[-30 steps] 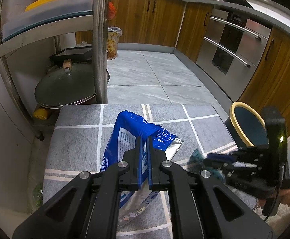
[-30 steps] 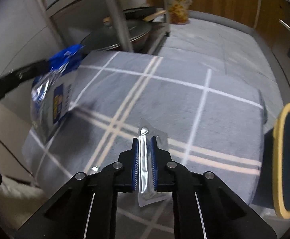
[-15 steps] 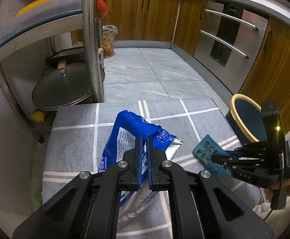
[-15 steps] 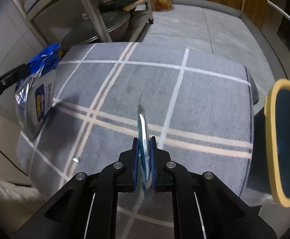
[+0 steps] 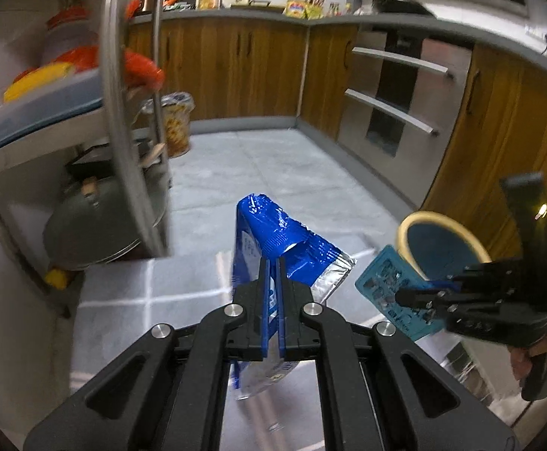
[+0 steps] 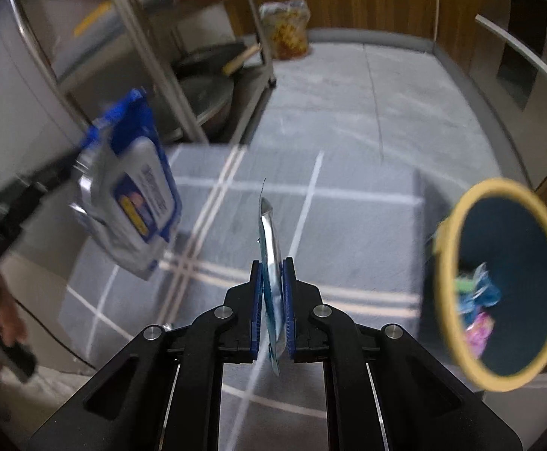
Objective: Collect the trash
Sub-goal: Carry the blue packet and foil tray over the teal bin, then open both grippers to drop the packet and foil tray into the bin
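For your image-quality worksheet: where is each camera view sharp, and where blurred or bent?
Left wrist view: jaws crisp, blue packet fairly clear, shelf pole smeared and bowed. Right wrist view: jaws sharp, blue packet and bin rim streaked with motion blur.

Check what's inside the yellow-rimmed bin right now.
The bin holds a few crumpled wrappers: green, blue and pink, low against its wall. The near rim hides the bottom. In the left wrist view only its dark inside shows.

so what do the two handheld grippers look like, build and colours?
Both match: the left gripper and right gripper have matte black linkage arms with silver pivot bolts and blue ribbed pads. From the left wrist view, the right one carries a black upright part with a small lit amber light.
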